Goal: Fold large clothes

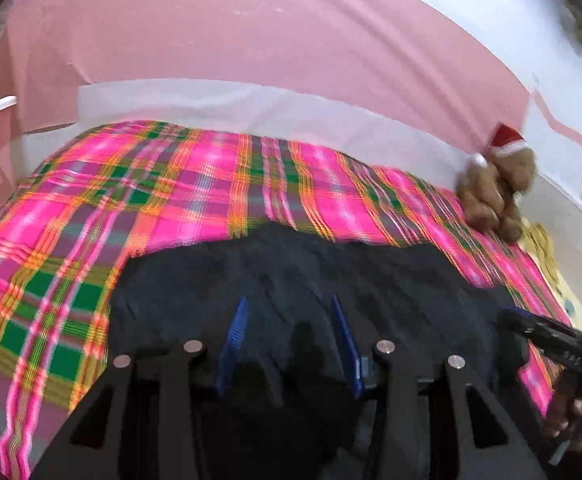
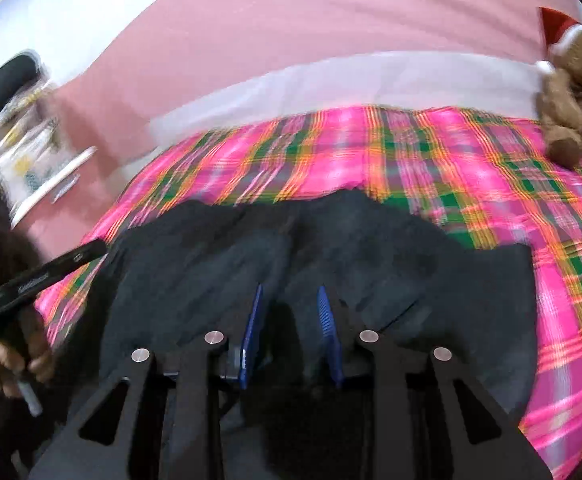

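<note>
A dark, near-black garment [image 1: 311,276] lies spread on a pink plaid sheet [image 1: 91,208]; it also shows in the right wrist view [image 2: 391,248]. My left gripper [image 1: 289,308] hovers over the garment's near part with its blue fingers [image 1: 237,328] apart and nothing between them. My right gripper [image 2: 291,300] is over the same garment, its blue fingers [image 2: 253,320] apart and empty. The right gripper also shows at the left wrist view's right edge [image 1: 551,340], and the left gripper at the right wrist view's left edge [image 2: 43,272].
A brown teddy bear with a red Santa hat [image 1: 499,184] sits at the sheet's far right; it also shows in the right wrist view [image 2: 571,92]. A pink wall with a white band [image 1: 251,104] stands behind the bed. A cluttered shelf [image 2: 31,152] is at the left.
</note>
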Demonstrator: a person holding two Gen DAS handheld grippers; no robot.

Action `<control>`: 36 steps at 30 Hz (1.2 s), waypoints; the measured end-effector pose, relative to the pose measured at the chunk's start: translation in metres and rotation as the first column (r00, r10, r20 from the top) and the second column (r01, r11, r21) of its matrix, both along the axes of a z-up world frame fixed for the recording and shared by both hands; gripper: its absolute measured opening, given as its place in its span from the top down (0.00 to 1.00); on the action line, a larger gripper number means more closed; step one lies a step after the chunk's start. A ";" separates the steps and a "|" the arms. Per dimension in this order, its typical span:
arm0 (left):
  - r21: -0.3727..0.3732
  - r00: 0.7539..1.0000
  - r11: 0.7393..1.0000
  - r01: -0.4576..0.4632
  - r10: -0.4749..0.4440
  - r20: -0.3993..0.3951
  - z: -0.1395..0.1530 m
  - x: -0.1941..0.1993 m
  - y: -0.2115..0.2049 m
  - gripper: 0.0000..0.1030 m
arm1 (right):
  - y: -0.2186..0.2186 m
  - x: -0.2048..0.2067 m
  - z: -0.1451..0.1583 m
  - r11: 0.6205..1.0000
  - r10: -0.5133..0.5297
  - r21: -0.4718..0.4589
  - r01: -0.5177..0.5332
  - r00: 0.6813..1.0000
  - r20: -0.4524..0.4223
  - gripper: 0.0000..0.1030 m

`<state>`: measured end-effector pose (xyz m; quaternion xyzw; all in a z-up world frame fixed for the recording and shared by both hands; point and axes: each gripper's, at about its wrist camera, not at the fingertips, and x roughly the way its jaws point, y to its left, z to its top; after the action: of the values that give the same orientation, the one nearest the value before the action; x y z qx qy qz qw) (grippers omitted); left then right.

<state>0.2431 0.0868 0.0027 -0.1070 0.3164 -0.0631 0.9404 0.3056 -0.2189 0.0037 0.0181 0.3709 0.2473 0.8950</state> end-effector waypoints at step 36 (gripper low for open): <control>0.106 0.981 0.991 0.076 -0.056 -0.184 -0.068 -0.009 -0.047 0.56 | 0.018 0.000 -0.088 0.996 -0.002 -0.086 -0.011 0.989 -0.145 0.71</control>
<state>0.2337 0.0402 -0.0655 -0.0484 0.4067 -0.0664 0.9099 0.3055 -0.2009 -0.0839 -0.0038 0.4454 0.2309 0.8651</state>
